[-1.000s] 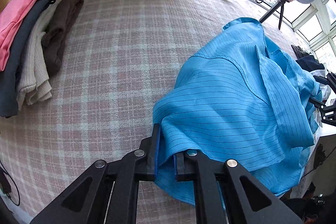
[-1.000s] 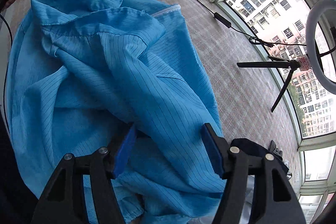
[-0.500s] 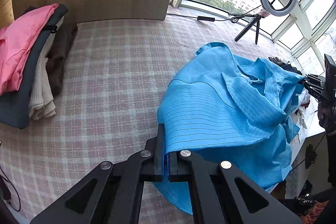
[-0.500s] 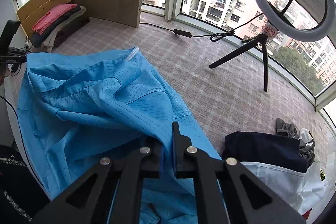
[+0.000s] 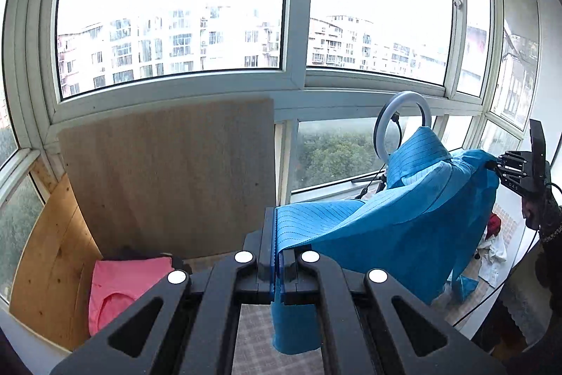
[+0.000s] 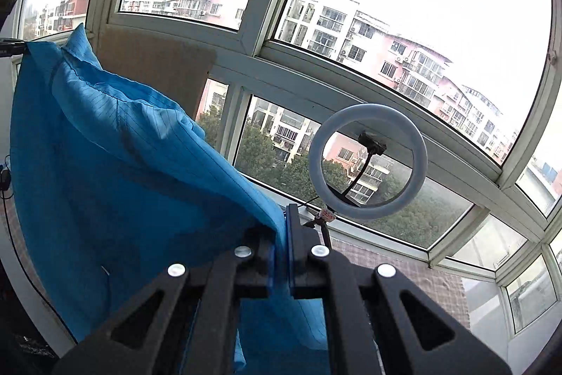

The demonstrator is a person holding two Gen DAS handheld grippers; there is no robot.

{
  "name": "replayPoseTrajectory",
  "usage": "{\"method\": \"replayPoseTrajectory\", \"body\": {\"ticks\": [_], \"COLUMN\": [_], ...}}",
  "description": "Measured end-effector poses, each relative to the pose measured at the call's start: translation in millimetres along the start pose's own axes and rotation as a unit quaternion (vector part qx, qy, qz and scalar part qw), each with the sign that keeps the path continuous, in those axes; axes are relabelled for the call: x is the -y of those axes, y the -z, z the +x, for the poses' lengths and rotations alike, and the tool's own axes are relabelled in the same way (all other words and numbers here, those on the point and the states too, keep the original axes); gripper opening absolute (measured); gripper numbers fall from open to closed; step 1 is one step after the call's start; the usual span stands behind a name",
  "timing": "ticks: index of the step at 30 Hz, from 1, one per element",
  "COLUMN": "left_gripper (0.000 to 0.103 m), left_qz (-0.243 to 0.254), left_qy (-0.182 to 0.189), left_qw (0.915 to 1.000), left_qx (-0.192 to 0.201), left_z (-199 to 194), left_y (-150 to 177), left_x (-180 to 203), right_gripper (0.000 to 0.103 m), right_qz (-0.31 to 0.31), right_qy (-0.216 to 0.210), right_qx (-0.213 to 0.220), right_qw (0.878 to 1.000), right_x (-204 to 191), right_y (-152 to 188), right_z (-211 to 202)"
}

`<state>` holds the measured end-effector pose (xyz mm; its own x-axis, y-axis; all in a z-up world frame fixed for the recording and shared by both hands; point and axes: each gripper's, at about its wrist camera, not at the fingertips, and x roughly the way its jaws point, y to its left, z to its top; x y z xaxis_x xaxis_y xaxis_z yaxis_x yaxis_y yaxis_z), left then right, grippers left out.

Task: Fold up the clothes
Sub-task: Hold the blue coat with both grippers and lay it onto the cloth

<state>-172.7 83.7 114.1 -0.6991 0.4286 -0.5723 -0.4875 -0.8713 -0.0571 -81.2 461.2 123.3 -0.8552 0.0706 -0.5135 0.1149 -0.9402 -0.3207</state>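
A blue pin-striped shirt [image 5: 393,227] hangs in the air, stretched between both grippers. My left gripper [image 5: 276,236] is shut on one edge of it, and cloth hangs down below the jaws. My right gripper [image 6: 282,234] is shut on another edge of the same shirt [image 6: 116,171], which drapes to the left. In the left wrist view the right gripper [image 5: 516,169] shows at the far right, holding the shirt's upper corner.
A pile of folded clothes with a pink top layer [image 5: 123,283] lies at the left on the checked surface [image 5: 253,333]. A wooden board [image 5: 168,174] leans on the window. A ring light [image 6: 368,160] on a tripod stands by the window. More clothes [image 5: 493,245] lie at the right.
Both grippers have risen and tilted up, lifting the blue shirt off the checked surface into the air. A second ago the right gripper was open over the shirt; now it is shut on it.
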Motion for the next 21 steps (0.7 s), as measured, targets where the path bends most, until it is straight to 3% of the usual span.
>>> {"method": "replayPoseTrajectory", "body": {"ticks": [2, 6, 9, 10, 13, 15, 21], "left_gripper": [0.000, 0.000, 0.000, 0.000, 0.000, 0.000, 0.000], "left_qz": [0.016, 0.045, 0.050, 0.046, 0.017, 0.005, -0.025], "left_qy": [-0.011, -0.033, -0.048, -0.050, -0.056, -0.064, -0.076], "left_qw": [0.9994, 0.9962, 0.9973, 0.9977, 0.9966, 0.9941, 0.9883], "left_qx": [0.027, 0.067, 0.022, 0.000, -0.059, -0.087, -0.130], "left_z": [-20.9, -53.8, -30.0, -17.5, 20.3, 38.0, 51.8], "left_y": [-23.9, -60.5, -33.9, -22.5, 11.9, 33.8, 71.8], "left_x": [-1.2, -3.6, -8.3, -12.4, -32.9, -48.0, -67.5], "right_gripper": [0.005, 0.007, 0.024, 0.024, 0.024, 0.012, 0.011], "right_qz": [-0.003, 0.031, 0.018, 0.002, -0.034, -0.041, -0.034], "right_qy": [-0.010, -0.087, -0.123, -0.123, -0.141, -0.157, -0.169], "right_qx": [-0.004, -0.048, -0.116, -0.137, -0.207, -0.244, -0.268], "right_qw": [1.000, 0.995, 0.985, 0.983, 0.968, 0.956, 0.948], "right_x": [-5.7, -24.3, -63.3, -79.0, -119.6, -137.6, -146.5], "right_y": [-0.2, 34.7, 87.3, 105.8, 157.6, 185.8, 201.9], "right_z": [-10.7, 3.4, 43.1, 58.8, 112.5, 143.3, 178.7]}}
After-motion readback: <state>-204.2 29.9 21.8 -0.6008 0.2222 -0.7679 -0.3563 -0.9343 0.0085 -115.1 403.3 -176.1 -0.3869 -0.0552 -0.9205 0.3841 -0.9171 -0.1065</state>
